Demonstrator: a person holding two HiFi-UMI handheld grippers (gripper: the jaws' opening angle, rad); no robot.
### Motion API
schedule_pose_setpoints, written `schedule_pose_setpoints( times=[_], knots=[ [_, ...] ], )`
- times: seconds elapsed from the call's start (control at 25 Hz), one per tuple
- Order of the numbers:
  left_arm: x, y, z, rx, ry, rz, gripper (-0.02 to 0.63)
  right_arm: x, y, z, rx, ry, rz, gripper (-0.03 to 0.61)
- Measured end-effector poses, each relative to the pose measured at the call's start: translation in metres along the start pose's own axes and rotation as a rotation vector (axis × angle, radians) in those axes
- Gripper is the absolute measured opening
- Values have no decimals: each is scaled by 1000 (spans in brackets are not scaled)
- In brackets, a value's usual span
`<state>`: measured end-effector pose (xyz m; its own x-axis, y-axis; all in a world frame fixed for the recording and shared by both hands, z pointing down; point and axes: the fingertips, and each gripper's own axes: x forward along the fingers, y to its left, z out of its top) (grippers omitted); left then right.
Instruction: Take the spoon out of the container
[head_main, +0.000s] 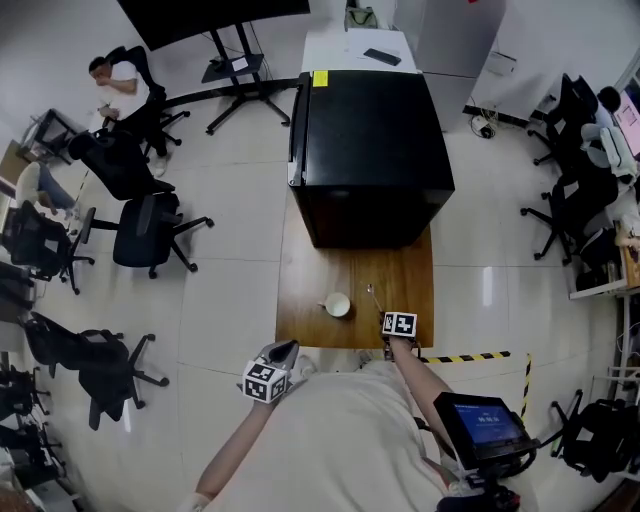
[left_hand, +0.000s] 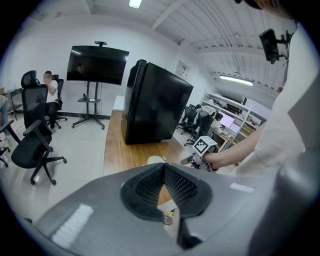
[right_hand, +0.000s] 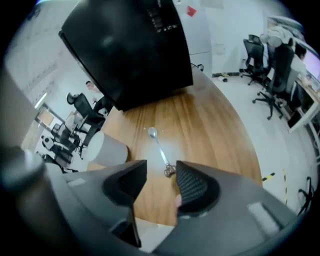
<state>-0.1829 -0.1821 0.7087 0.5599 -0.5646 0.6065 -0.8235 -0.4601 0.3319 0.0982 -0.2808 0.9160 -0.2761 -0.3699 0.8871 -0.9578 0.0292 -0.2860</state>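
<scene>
A metal spoon (right_hand: 160, 148) lies flat on the wooden table (right_hand: 220, 130), bowl end away from me, to the right of the white cup (right_hand: 106, 149). My right gripper (right_hand: 161, 175) is open, and the spoon's ornate handle end lies just ahead of the gap, close to the right finger; nothing is gripped. In the head view the spoon (head_main: 372, 297) rests beside the cup (head_main: 337, 305), with the right gripper (head_main: 386, 320) at the table's near edge. My left gripper (head_main: 283, 351) hovers off the table's near left corner, its jaws shut and holding nothing (left_hand: 164, 172).
A big black cabinet (head_main: 370, 150) fills the far half of the table. Office chairs (head_main: 145, 225) stand on the tiled floor to the left, more at the right. A person sits at the far left. Yellow-black tape (head_main: 470, 357) marks the floor on the right.
</scene>
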Motion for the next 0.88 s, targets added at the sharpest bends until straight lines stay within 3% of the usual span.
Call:
schedule_pose_setpoints(
  times=[0.24, 0.44, 0.56, 0.72, 0.88],
  knots=[
    [-14, 15, -6, -54, -43, -26, -2, -53, 10, 9, 93, -137, -12, 143],
    [-32, 31, 11, -79, -118, -51, -3, -122, 45, 39, 61, -309, 7, 120],
    [-44, 36, 23, -69, -163, -89, -3, -157, 73, 55, 56, -412, 57, 115],
    [-53, 44, 25, -47, -190, -139, -3, -206, 111, 66, 154, -503, 140, 110],
    [-57, 51, 18, -54, -194, -166, -3, -247, 146, 65, 48, -564, 158, 107]
  ],
)
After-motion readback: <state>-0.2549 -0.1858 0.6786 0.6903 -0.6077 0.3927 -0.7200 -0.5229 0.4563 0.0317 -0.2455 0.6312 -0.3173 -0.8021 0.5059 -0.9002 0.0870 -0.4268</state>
